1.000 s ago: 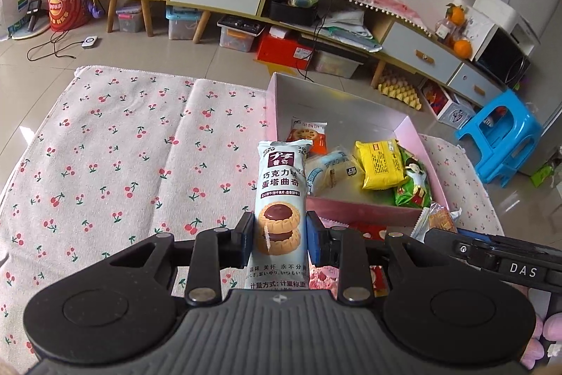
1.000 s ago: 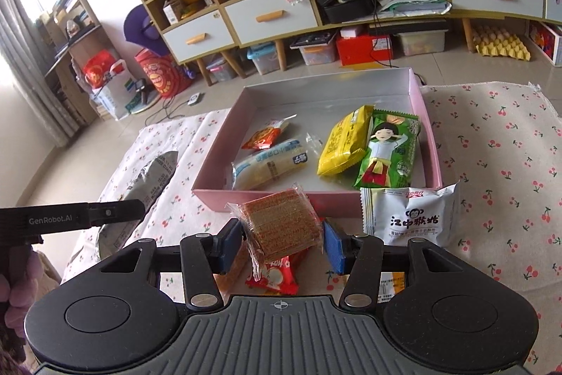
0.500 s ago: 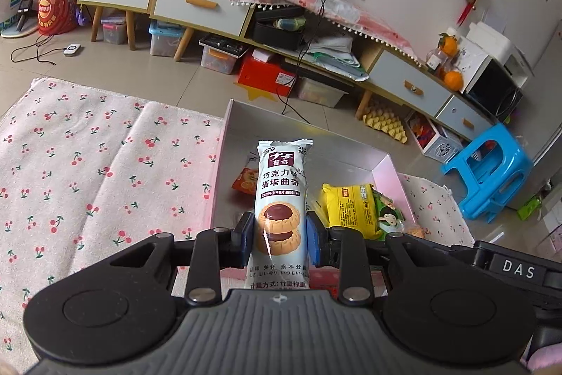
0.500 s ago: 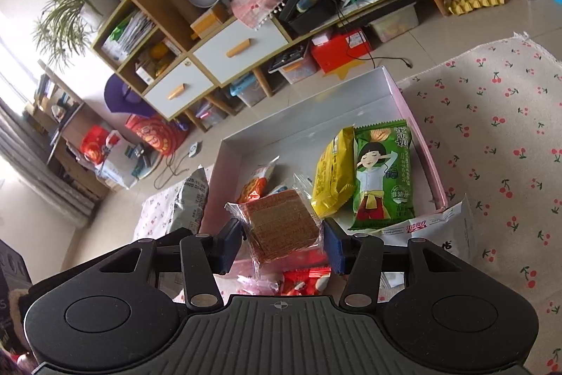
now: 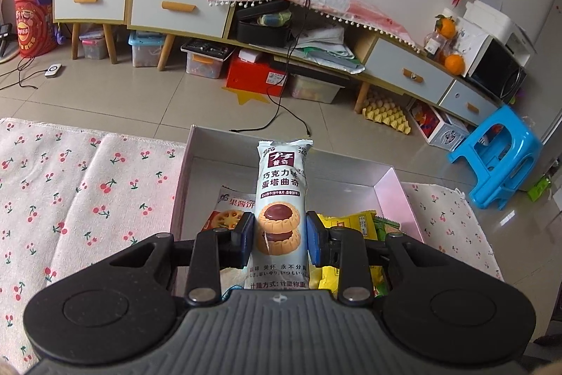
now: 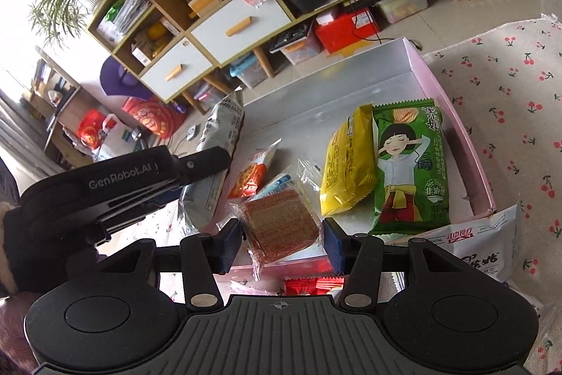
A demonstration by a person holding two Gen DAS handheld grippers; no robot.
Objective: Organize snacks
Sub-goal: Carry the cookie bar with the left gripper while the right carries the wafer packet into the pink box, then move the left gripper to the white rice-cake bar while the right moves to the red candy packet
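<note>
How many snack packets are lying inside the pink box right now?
4: a green packet by the pink box's right wall, a yellow one beside it, then an orange one and a clear-wrapped one left. Grippers may hide more.

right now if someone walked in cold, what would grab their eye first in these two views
The tall white chocolate tart cookie packet stands upright, clamped in the left gripper over the pink box. In the right wrist view the right gripper pinches a clear-wrapped wafer above the box's near wall. Inside the box, a yellow packet and a green packet with a cartoon girl lie side by side near its right wall.
</note>
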